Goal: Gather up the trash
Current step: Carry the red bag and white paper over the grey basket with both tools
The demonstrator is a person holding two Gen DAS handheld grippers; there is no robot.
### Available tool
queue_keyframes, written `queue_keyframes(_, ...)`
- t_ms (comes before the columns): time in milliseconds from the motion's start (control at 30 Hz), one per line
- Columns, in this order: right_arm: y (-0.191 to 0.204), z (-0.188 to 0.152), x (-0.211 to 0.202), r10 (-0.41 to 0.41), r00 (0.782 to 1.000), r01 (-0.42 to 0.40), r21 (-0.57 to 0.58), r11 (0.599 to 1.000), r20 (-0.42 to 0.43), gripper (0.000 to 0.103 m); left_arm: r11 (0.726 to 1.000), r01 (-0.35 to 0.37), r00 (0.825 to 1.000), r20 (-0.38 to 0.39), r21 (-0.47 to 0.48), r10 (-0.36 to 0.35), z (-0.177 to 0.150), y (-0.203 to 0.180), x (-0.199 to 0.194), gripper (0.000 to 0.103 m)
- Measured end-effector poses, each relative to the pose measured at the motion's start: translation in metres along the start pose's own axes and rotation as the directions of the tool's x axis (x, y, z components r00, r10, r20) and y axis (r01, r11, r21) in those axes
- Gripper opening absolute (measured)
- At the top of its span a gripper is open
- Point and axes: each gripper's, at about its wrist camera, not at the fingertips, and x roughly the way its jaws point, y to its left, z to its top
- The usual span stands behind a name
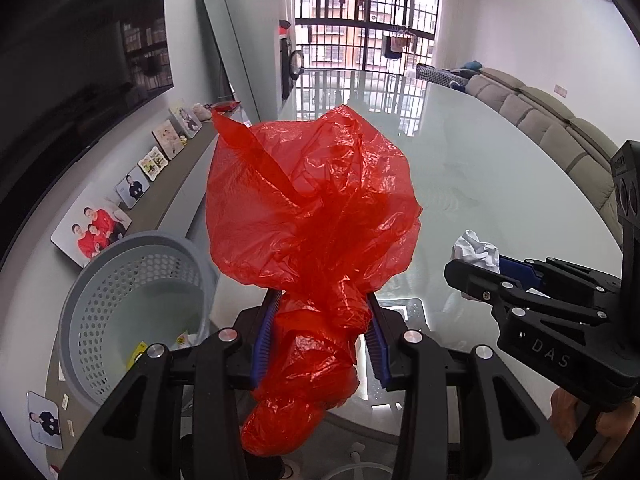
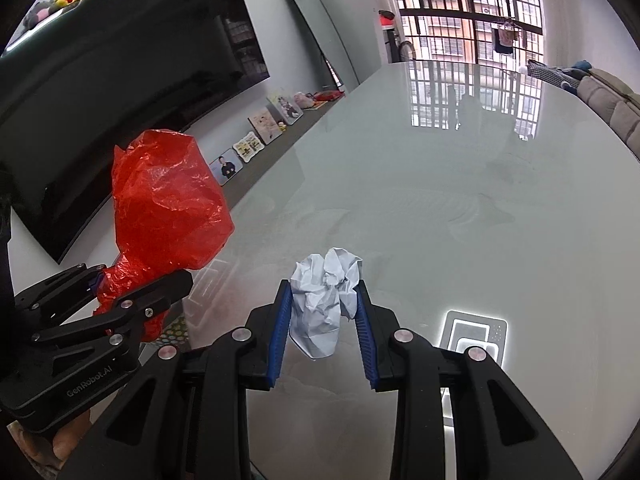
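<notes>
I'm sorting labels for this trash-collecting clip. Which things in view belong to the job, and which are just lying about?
Part of the job:
- red plastic bag, clamped in the left claw
- crumpled white paper, clamped in the right claw
- grey perforated basket, beside the table

Just there:
- glass table
- framed photos on the ledge
- television
- sofa

Glossy white table [image 2: 460,208] reflects the barred window [image 2: 472,4]. Black TV [image 2: 132,60] on left wall, photo frames [image 1: 136,188] along the ledge below, tall mirror [image 1: 228,52] far left, grey sofa [image 1: 560,132] right.
</notes>
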Motion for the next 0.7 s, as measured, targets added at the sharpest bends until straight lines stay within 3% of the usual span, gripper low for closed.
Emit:
queue_keyframes(333, 0.084, 0.028, 0.055, 0.089, 0.995, -0.093, -0.117, 0.989, -0.042, 0.030, 0.991, -0.087, 0.996, -0.017, -0.103, 0.085, -0.017, 0.078, -0.006, 0.039)
queue_keyframes(700, 0.168, 0.051, 0.124, 0.192, 0.975, -0.214, -0.225, 0.951, -0.116, 0.030, 0.951, -0.205, 0.977, -0.103, -0.230, 0.186, -0.036, 0.160, 0.012, 0.039)
